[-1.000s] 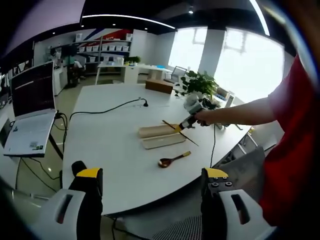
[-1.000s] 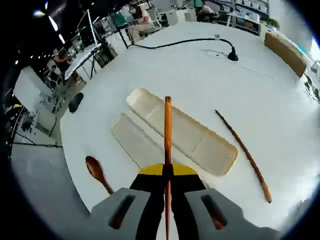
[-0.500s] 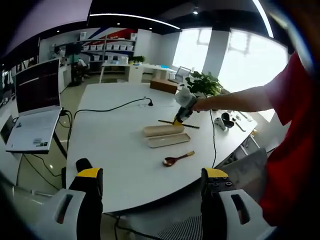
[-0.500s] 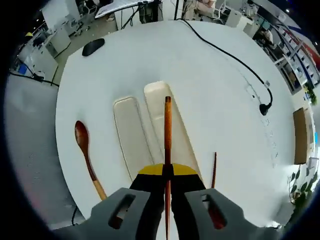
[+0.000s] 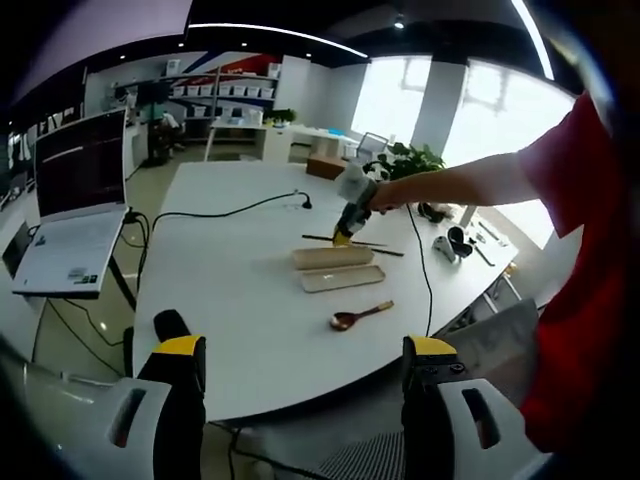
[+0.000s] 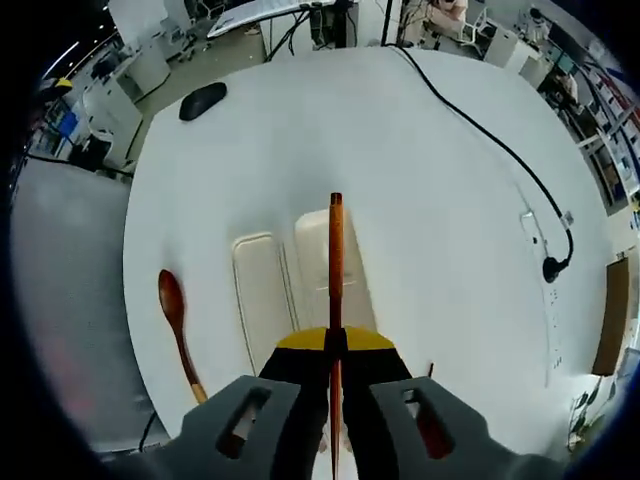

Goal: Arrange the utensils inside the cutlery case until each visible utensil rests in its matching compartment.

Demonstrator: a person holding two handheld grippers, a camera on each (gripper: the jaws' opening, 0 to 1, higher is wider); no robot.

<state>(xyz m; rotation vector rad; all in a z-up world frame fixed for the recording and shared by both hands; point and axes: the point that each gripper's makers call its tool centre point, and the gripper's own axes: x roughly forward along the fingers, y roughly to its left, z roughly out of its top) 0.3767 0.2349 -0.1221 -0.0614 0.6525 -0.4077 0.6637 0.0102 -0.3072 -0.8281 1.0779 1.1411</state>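
Note:
My right gripper (image 6: 335, 345) is shut on a brown chopstick (image 6: 335, 258) that points forward over the cutlery case. The case lies as two cream trays side by side: the right tray (image 6: 312, 262) sits under the chopstick, the left tray (image 6: 262, 300) beside it. A wooden spoon (image 6: 176, 315) lies left of the trays. A short piece of a second chopstick (image 6: 431, 370) shows right of my jaws. In the left gripper view, my left gripper (image 5: 305, 348) hangs open and far back from the table, facing the right gripper (image 5: 346, 222), the case (image 5: 333, 258), the spoon (image 5: 360, 317) and the lying chopstick (image 5: 385, 250).
A black cable (image 6: 480, 130) crosses the white table (image 6: 420, 230) to a plug (image 6: 550, 268). A black mouse (image 6: 203, 100) sits near the far edge. A laptop (image 5: 70, 235) stands off the table's left side. A person's arm (image 5: 470, 185) reaches in from the right.
The right gripper has carried the chopstick farther over the case, and its view has rolled so the trays run along the chopstick. The left gripper stays open and back.

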